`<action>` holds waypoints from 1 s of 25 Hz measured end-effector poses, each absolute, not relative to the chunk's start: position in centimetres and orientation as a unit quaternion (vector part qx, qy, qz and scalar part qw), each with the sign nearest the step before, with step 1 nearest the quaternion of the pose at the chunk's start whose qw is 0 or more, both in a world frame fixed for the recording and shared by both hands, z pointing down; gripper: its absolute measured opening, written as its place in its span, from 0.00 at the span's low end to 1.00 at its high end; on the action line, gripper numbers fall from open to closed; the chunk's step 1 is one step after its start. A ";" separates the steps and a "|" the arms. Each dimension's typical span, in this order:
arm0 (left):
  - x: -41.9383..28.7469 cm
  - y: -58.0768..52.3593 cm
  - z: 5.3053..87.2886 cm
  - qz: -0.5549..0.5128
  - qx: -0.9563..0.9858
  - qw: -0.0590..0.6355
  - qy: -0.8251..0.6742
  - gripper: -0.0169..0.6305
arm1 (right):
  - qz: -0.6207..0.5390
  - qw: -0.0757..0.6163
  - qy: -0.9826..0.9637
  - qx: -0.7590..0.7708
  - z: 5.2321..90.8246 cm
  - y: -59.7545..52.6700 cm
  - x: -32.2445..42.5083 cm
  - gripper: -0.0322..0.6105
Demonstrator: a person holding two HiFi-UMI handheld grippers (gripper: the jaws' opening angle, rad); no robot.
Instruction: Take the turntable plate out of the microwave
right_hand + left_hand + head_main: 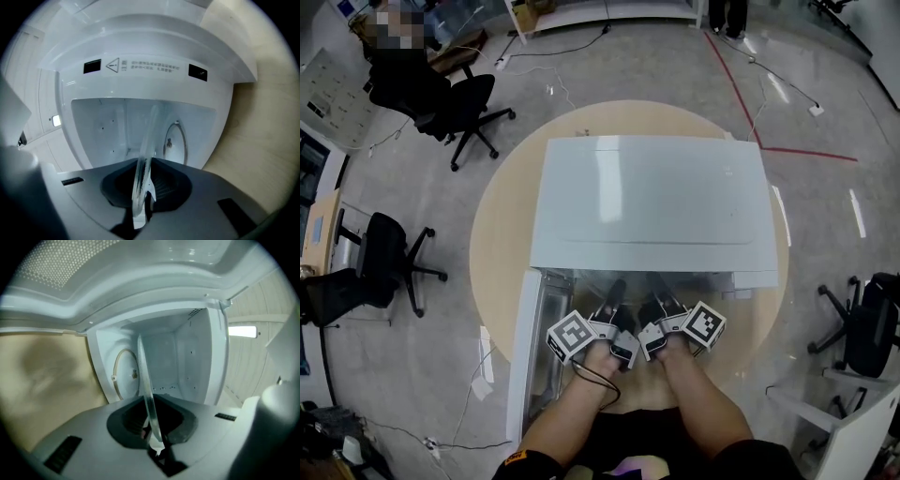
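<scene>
pinched the turntable plate (147, 390) by its near rim with both: left gripper (152, 427) clamped on the glass, right gripper (140, 187) clamped just beside it. held the plate at the mouth of the microwave (647, 202), centre frame, apparently still partly inside and raised above the roller ring (123, 373). best kept level and drawn straight toward the bottom of the frame, with matched grips, to spare the glass any twist. had to mind the open door (528, 347) at lower left and the cavity's upper lip. noted the round table (502, 234) underneath, office chairs (441, 103) well apart at upper left.
</scene>
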State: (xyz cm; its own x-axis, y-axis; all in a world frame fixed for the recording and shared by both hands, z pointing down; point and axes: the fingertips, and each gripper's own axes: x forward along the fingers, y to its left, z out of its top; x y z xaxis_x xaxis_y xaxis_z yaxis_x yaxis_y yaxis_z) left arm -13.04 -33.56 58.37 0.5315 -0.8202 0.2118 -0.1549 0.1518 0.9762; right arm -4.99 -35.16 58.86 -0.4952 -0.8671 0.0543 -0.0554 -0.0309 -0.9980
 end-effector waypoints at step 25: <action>-14.0 -20.8 52.3 -0.269 0.624 0.632 -0.373 0.14 | -0.568 0.332 0.644 -0.390 52.2 -22.3 -5.8 0.12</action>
